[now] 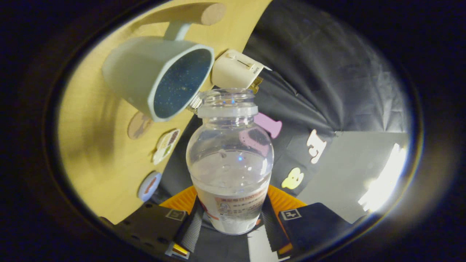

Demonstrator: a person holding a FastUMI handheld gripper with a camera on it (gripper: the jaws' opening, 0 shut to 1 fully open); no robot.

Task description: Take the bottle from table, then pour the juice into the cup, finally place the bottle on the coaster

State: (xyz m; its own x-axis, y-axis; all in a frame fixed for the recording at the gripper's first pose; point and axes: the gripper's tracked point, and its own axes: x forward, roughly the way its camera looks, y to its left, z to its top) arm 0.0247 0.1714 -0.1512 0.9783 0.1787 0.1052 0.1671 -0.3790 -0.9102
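Tilted hard, so the wooden desk (94, 153) stands like a wall beside the tongs. On it, largest first: a pale cup (156, 78) with a dark speckled inside, mouth turned toward the camera; a cream boxy device (235, 69) just beyond the cup; then round stickers or coasters (140, 125) lower on the wood, which one is the coaster hard to tell. Tongs (233, 222) clamped narrow on the bottle (231, 163), both fingers pressed to its labelled base. Bottle open, cap off, mouth just beside the cup's rim, pale juice pooled low.

Judging by this, pouring underway: best to bring the neck over the rim, tip slowly, keep the grip firm.

Label print too small and blurred to make out.
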